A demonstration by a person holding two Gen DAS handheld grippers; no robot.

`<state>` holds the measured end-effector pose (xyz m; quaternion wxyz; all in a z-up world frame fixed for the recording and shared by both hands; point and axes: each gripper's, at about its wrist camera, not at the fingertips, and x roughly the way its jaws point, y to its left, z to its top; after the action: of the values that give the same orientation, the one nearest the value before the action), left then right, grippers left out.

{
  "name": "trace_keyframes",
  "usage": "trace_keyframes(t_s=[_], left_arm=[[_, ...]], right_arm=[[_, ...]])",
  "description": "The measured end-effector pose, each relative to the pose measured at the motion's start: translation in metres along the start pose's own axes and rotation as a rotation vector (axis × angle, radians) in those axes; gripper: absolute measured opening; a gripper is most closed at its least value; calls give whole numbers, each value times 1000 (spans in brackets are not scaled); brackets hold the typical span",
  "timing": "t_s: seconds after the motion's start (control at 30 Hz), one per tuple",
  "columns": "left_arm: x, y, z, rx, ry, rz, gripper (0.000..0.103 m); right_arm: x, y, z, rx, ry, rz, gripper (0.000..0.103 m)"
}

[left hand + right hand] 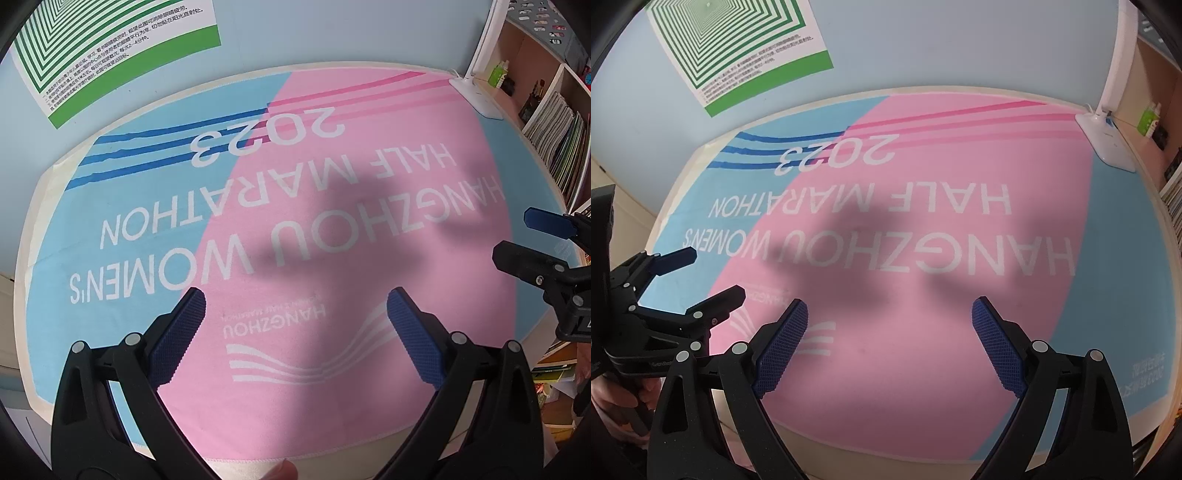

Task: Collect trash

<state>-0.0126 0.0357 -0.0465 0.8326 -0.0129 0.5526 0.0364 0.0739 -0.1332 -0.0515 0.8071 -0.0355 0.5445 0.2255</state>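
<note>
Nearest to me, the left gripper (295, 306) hangs over the cloth with its two blue-padded fingers spread wide and nothing between them, and the right gripper (890, 317) beside it is just as released, its fingers parted over bare fabric. Each shows in the other's camera: the right one at three o'clock in the left wrist view, the left one at nine o'clock in the right wrist view, where a hand (617, 395) grips its handle. No trash shows in either view, so I cannot tell where it lies. Under both tools spreads one pink and light-blue towel (332, 229), printed in white with "HANGZHOU WOMEN'S HALF MARATHON 2023", read upside down from here, and crossed by the grippers' dark shadows; it covers a pale table (827, 454) almost wholly. Farther off, at one o'clock, a white lamp base (480, 98) sits on the towel's far corner, its stem rising beside a shelf (554, 122) packed with books and a green carton. At eleven o'clock, one poster (110, 48) of nested green squares with small print hangs on the blue wall. Nothing stands between the two grippers and the cloth.
</note>
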Motion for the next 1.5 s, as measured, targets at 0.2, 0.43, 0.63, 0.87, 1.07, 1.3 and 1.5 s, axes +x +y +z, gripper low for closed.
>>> trace_keyframes(t_s=[0.2,0.43,0.63,0.87,1.07,1.3,1.5], left_arm=[[1,-2,1,3,-2,-5,96],[1,-2,2,6,-5,-2,96],[1,-2,2,3,-5,-1,96],[1,-2,2,1,-5,-1,96],[1,-2,2,0,-6,-1,96],[1,-2,2,0,-7,-3,96],[1,-1,3,-1,-3,-8,96]], right_arm=[[0,0,1,0,-1,2,90],[0,-2,3,3,-4,4,90],[0,-3,4,4,-2,5,90],[-1,-5,4,8,-2,10,90],[-1,-6,4,9,-5,6,90],[-2,-5,3,9,-7,5,90],[-2,-5,3,14,-7,8,90]])
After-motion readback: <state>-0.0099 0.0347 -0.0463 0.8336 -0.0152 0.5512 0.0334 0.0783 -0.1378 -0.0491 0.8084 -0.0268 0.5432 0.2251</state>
